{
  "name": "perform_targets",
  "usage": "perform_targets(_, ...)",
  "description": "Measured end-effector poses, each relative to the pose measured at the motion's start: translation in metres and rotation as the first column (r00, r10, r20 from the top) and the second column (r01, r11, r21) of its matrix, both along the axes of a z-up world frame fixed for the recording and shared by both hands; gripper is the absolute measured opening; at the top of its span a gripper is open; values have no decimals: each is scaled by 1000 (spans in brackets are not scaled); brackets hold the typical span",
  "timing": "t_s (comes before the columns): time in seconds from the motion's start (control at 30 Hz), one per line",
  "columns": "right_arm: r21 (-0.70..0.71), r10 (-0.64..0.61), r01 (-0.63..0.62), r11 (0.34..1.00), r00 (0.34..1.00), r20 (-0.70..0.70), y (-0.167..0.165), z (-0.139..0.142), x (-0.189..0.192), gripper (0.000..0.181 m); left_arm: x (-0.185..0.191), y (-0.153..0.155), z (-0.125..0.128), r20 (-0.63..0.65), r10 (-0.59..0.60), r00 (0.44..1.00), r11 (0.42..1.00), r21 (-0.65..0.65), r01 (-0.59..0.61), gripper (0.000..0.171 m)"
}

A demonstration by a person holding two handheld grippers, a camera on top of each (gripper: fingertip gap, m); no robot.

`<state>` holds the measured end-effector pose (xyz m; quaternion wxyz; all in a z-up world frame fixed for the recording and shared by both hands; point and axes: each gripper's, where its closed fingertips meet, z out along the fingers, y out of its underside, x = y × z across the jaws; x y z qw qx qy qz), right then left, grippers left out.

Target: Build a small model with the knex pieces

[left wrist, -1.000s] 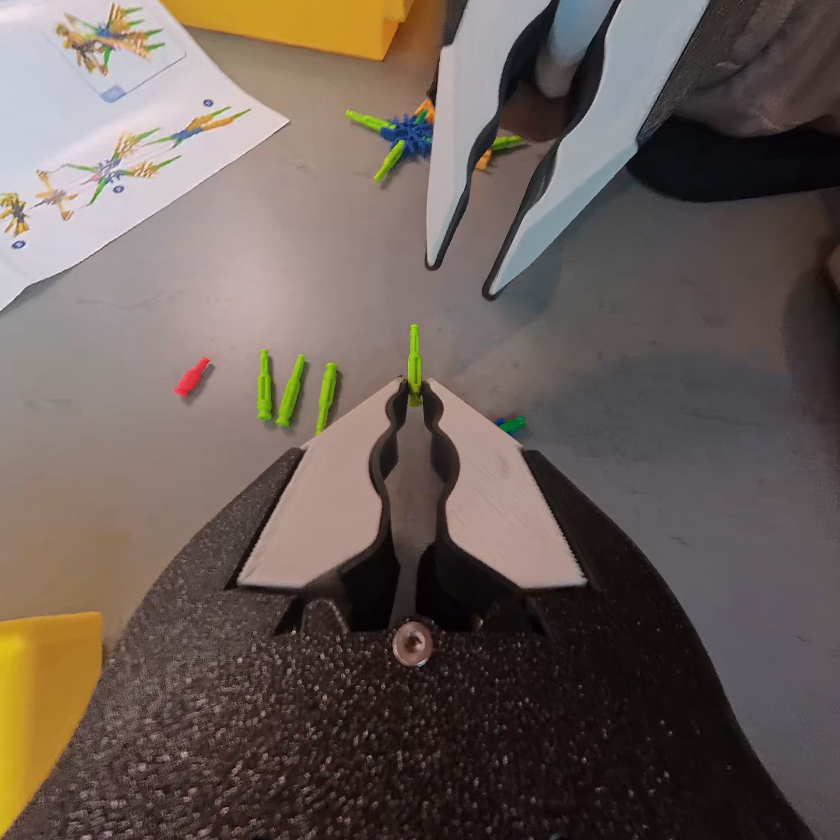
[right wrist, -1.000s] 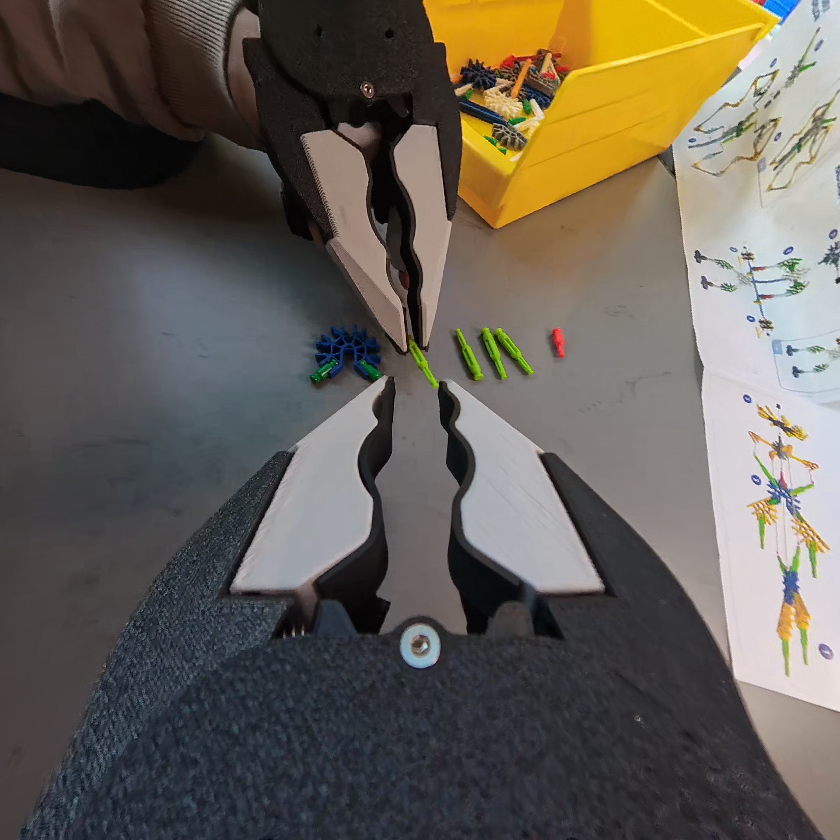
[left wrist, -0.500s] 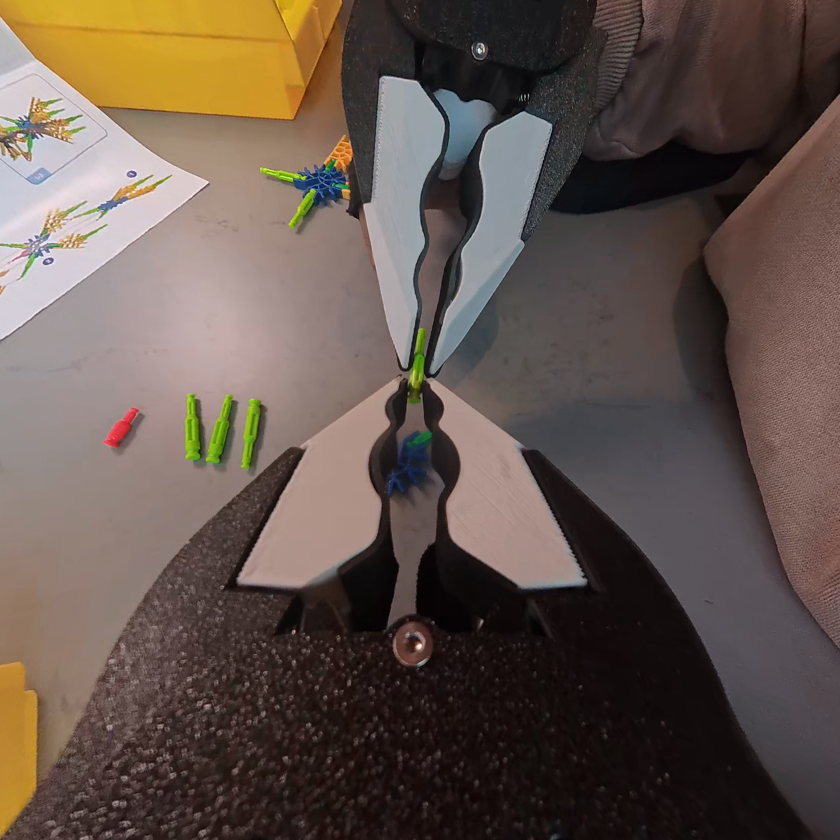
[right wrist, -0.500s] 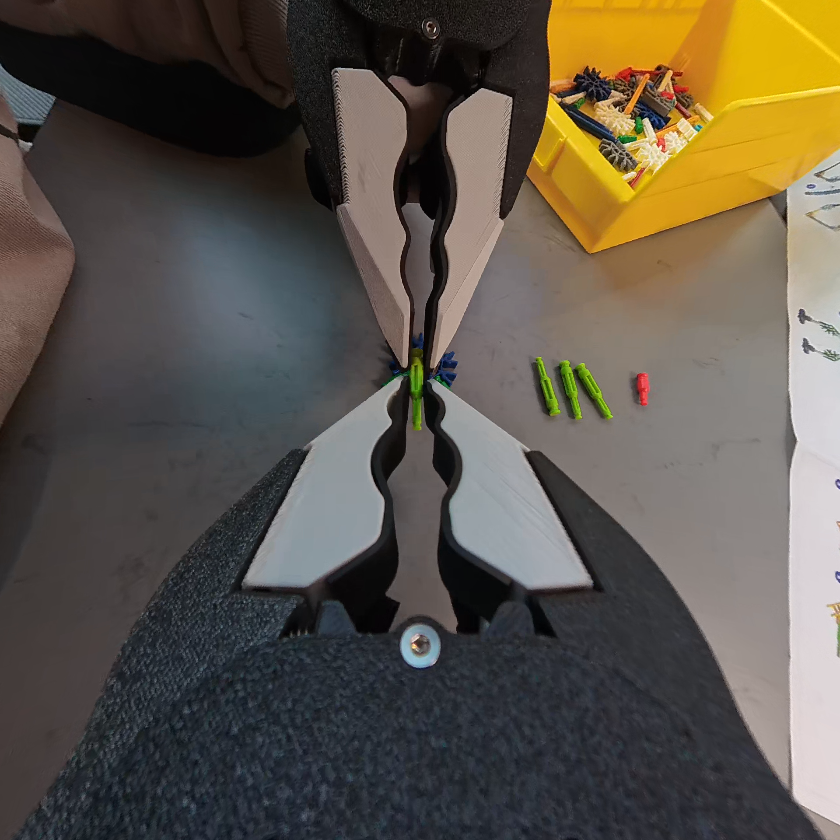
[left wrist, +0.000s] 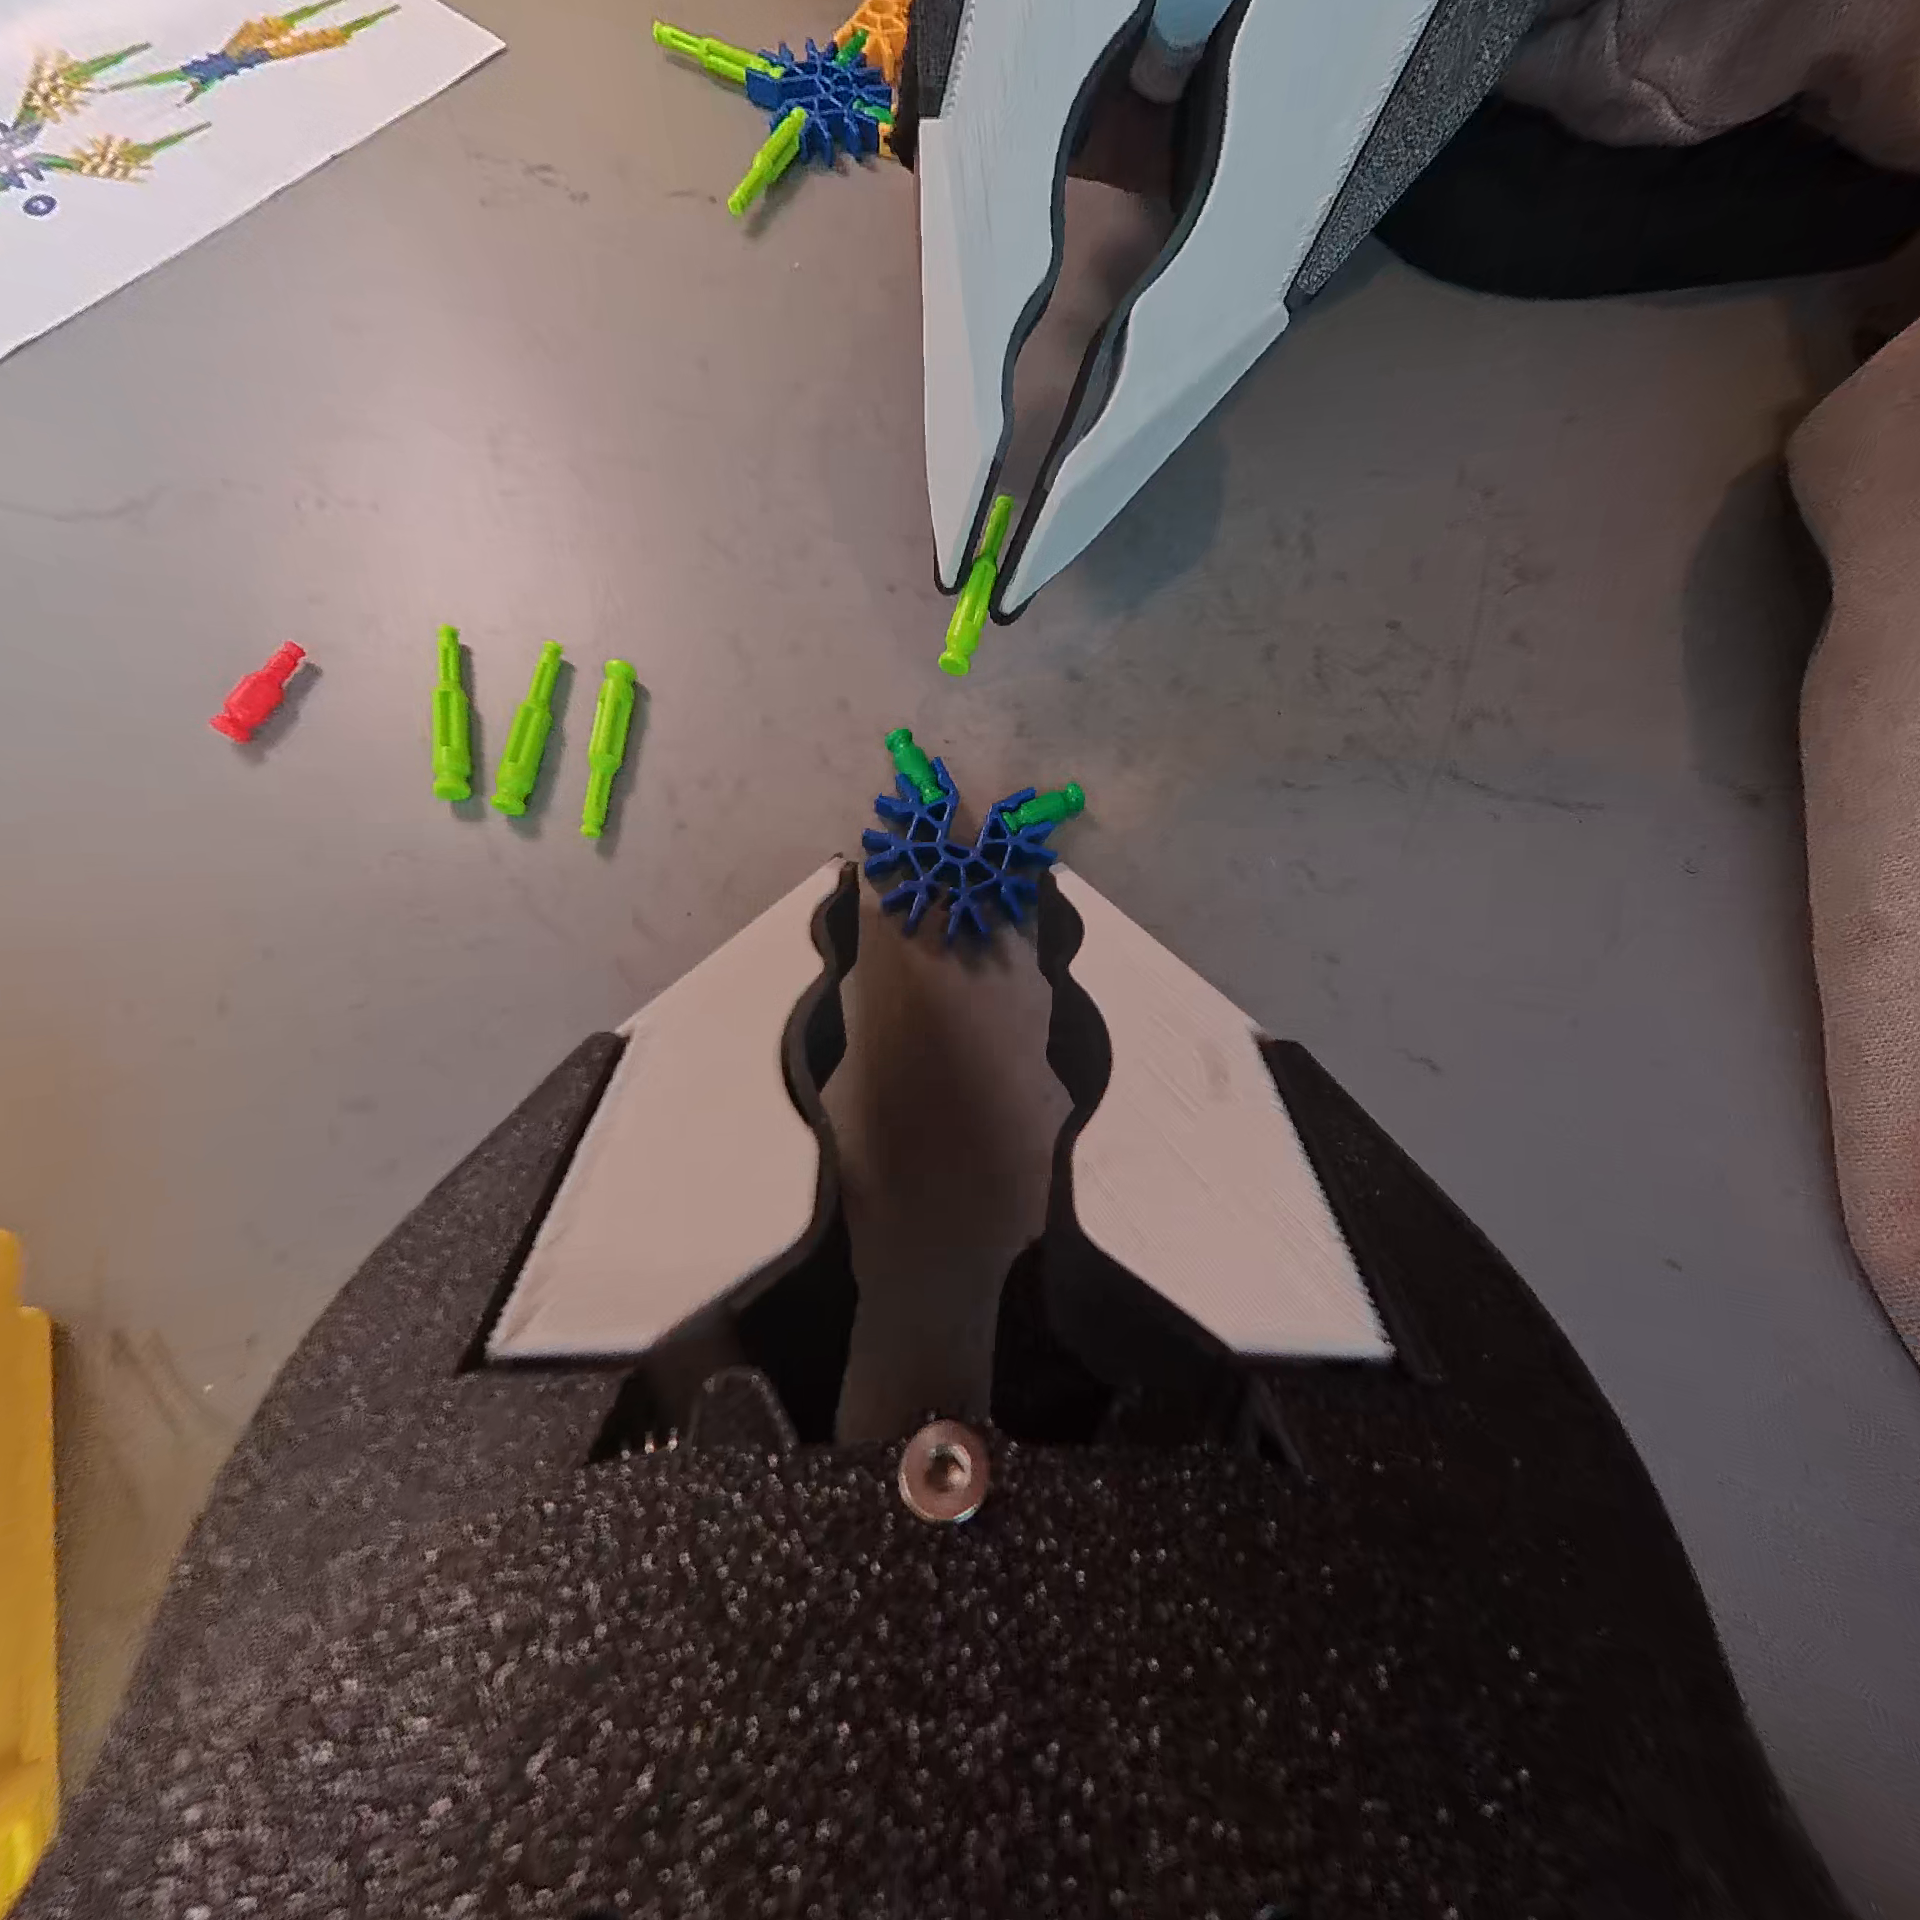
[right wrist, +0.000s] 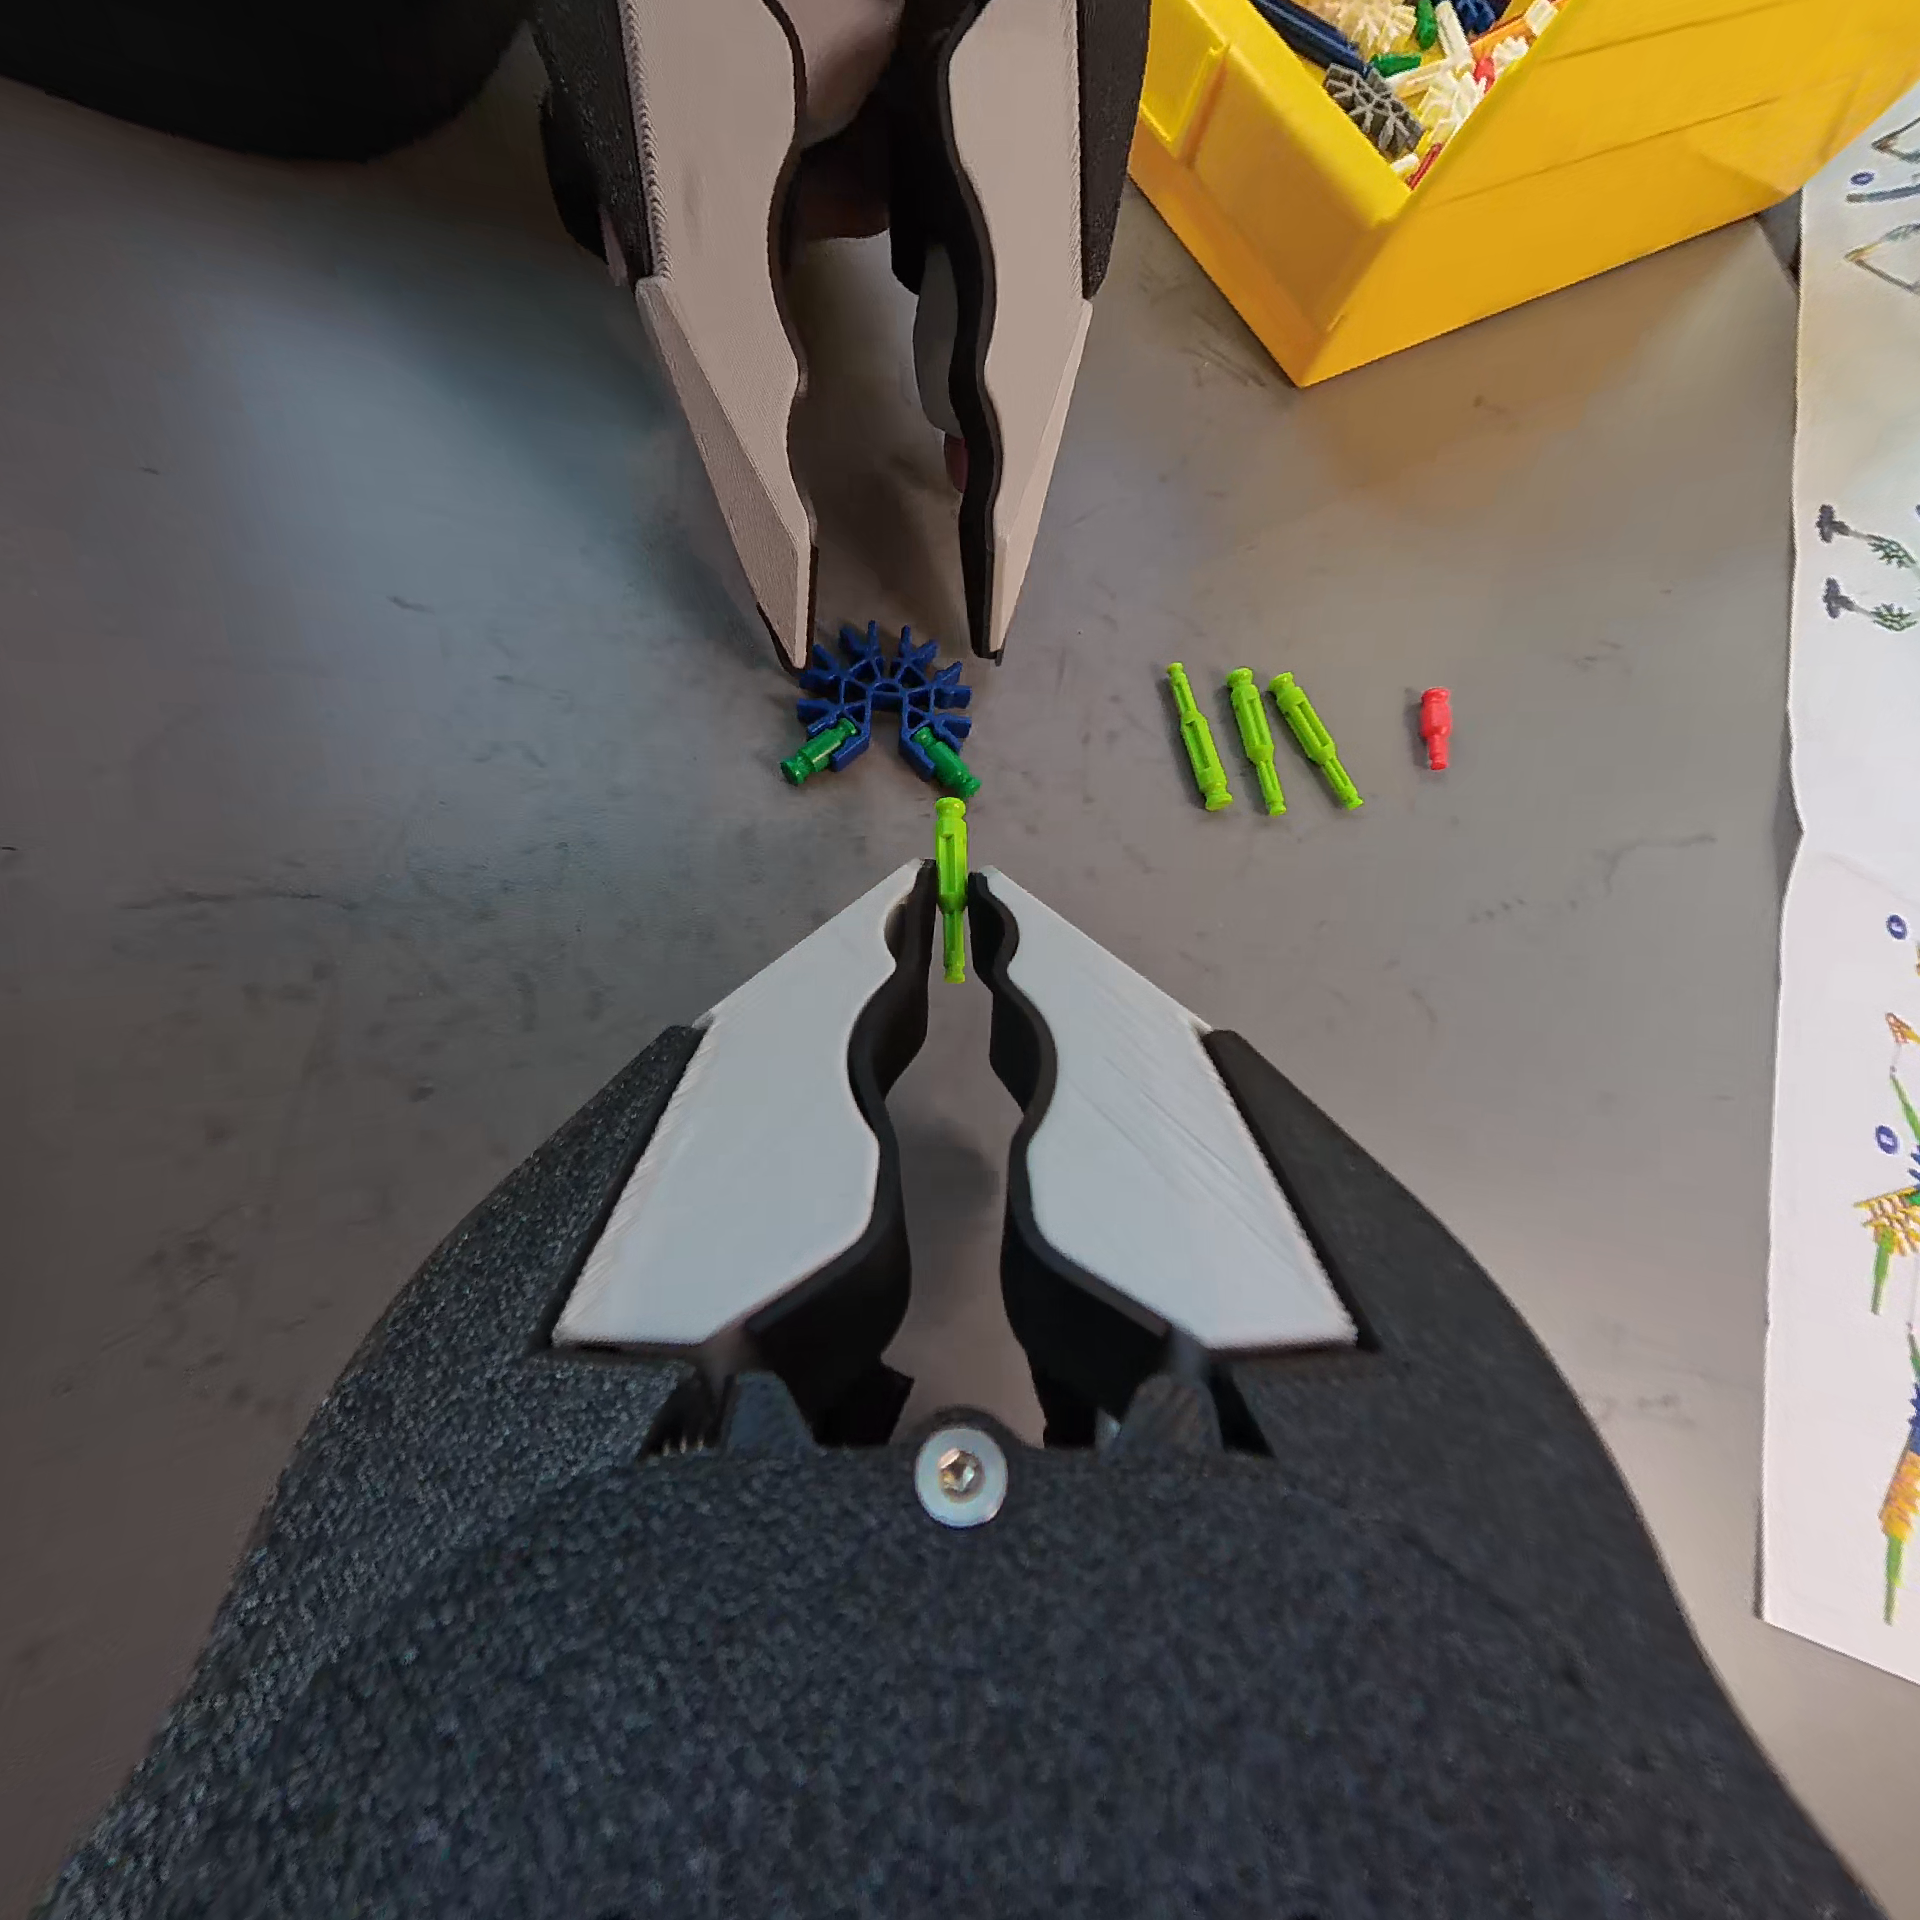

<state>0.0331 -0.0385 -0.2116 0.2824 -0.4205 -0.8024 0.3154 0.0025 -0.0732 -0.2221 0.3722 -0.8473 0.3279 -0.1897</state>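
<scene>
Pinching a lime rod (right wrist: 951, 902) at its tips, the right hand-held gripper (right wrist: 951, 878) points it at the blue connector (right wrist: 885, 698) just ahead.

The left hand-held gripper (left wrist: 948, 878) stands wide, empty, its tips flanking that connector on the bench (left wrist: 1455, 727). Judged best: steady the connector first, keep the rod level with an open slot. Three lime rods (right wrist: 1262, 736) lie right.

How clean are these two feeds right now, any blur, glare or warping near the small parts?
Left wrist view: parts sharp, the blue connector crisp between the open left hand-held gripper; yellow bin at the edge smeared; edges bend, wide-angle. Right wrist view: lime rod sharp in the right hand-held gripper; soft sheen on the grey table, soft shadows.
</scene>
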Motion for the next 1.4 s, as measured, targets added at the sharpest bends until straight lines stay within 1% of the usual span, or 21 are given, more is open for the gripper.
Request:
perform_targets(0.03,3,0,0,1000,1000,5,0,-1,0,3,2,-1,0,0,-9,1000,1000,-2,9,30)
perform_targets(0.17,9,16,-17,1000,1000,16,-2,-5,1,4,3,-4,0,-1,-23,1000,1000,-4,23,26)
perform_targets(0.23,15,32,-32,999,999,15,-4,-6,2,4,5,-8,0,3,-50,999,999,-8,50,26)
perform_targets(0.3,18,42,-43,999,999,16,-6,-6,3,4,8,-13,0,14,-78,997,997,-11,78,21)
perform_targets(0.4,25,42,-43,999,999,22,-6,-8,3,4,9,-15,0,20,-94,995,995,-18,94,21)
perform_targets(0.5,29,40,-41,999,999,26,-5,-9,4,4,5,-14,0,8,-84,996,996,-10,84,21)
perform_targets(0.63,37,43,-45,998,998,38,-5,-11,5,4,-4,-12,1,0,-62,998,998,-1,62,22)
perform_targets(0.77,36,42,-44,998,998,46,-6,-12,6,4,-8,-11,6,30,-53,998,999,8,52,23)
perform_targets(0.83,36,36,-38,999,998,46,-5,-12,6,4,-7,-10,8,42,-51,998,999,16,50,28)
perform_targets(0.93,42,23,-25,999,999,48,-3,-13,5,4,-4,-6,6,20,-44,999,998,40,43,44)
perform_targets(1.0,42,18,-20,999,999,51,-3,-13,4,4,0,-8,5,20,-56,998,998,34,55,49)
perform_targets(1.07,44,16,-19,999,999,50,-3,-14,4,4,3,-9,2,16,-59,998,998,21,59,48)
perform_targets(1.13,48,14,-16,999,999,46,-3,-13,3,5,2,-9,-4,-15,-54,998,999,2,54,39)
perform_targets(1.17,48,13,-15,999,999,45,-2,-13,2,6,2,-8,-4,-24,-49,999,999,14,49,37)
perform_targets(1.4,56,7,-9,998,1000,30,-1,-11,1,9,3,-8,-5,-46,-20,999,1000,-6,20,36)
